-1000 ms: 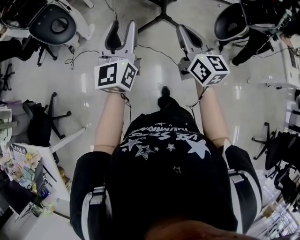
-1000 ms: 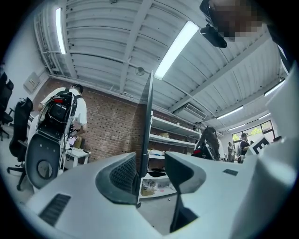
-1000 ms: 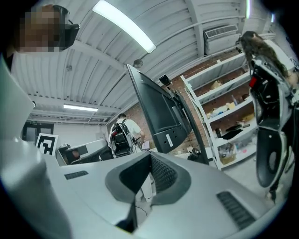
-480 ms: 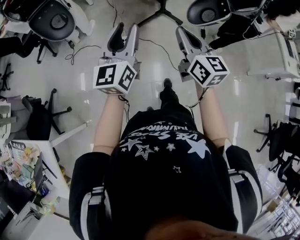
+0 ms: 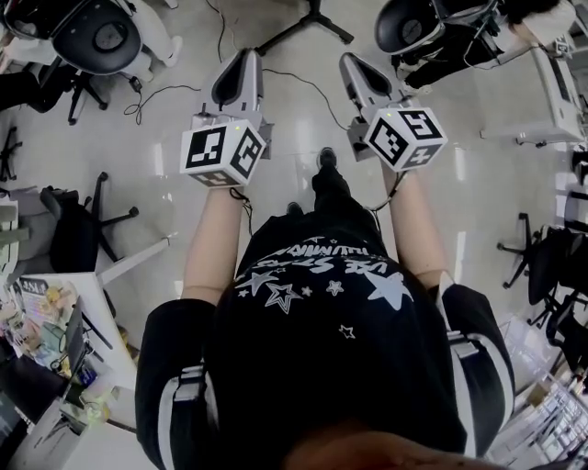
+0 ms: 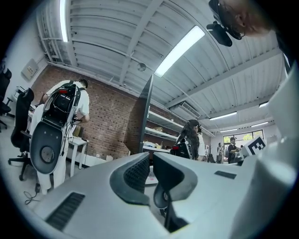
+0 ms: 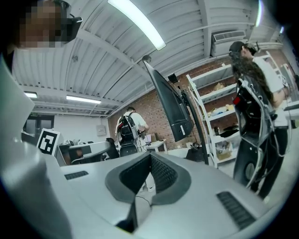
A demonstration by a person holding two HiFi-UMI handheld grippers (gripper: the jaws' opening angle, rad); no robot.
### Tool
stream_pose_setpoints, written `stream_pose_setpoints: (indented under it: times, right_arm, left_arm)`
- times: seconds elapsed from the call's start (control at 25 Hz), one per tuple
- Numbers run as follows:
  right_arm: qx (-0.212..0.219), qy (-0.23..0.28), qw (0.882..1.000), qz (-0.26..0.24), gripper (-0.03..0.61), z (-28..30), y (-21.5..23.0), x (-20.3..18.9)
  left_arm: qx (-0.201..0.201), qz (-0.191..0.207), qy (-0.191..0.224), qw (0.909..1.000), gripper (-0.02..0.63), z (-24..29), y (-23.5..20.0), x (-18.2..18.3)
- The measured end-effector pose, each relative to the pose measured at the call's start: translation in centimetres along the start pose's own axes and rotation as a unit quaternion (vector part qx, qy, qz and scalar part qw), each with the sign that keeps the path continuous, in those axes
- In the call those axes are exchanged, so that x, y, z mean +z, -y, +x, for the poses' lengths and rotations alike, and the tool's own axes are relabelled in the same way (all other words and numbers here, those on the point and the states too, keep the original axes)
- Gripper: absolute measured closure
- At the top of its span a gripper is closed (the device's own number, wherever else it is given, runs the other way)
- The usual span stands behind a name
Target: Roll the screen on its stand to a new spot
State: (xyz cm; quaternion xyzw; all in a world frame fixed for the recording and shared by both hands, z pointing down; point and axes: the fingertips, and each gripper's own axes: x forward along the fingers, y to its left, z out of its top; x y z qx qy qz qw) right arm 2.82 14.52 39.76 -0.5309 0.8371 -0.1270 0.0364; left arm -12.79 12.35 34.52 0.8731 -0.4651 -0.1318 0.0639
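Note:
The screen (image 7: 171, 105) is a dark panel tilted on a tall black stand, seen ahead in the right gripper view. In the left gripper view I see it edge-on as a thin dark upright (image 6: 145, 112). The stand's black floor legs (image 5: 308, 24) show at the top of the head view, ahead of both grippers. My left gripper (image 5: 240, 66) is held out in front of me, its jaws closing, almost together, with nothing between them (image 6: 150, 158). My right gripper (image 5: 355, 70) is beside it with its jaws shut and empty (image 7: 150, 158). Neither gripper touches the screen or stand.
Office chairs stand at top left (image 5: 96, 39) and top right (image 5: 413, 23), another at left (image 5: 78, 234). A cable (image 5: 303, 84) runs over the floor between the grippers. A cluttered desk (image 5: 55, 330) is at lower left. People with backpacks (image 6: 65, 105) and shelves (image 7: 217, 112) are around.
The left gripper's jaws, spread apart in the earlier head views, have come together. Both grippers have shifted slightly forward toward the stand's legs.

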Motion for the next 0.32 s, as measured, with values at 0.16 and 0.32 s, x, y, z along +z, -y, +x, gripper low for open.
stream_pose_setpoints:
  times: [0.16, 0.32]
  right_arm:
    - [-0.004, -0.001, 1.000, 0.012, 0.572, 0.7, 0.2, 0.4]
    - [-0.003, -0.004, 1.000, 0.017, 0.572, 2.2, 0.7, 1.4]
  left_arm:
    - [0.007, -0.007, -0.007, 0.9999, 0.603, 0.4, -1.0, 0.1]
    - [0.012, -0.011, -0.008, 0.9998, 0.603, 1.6, -2.2, 0.7]
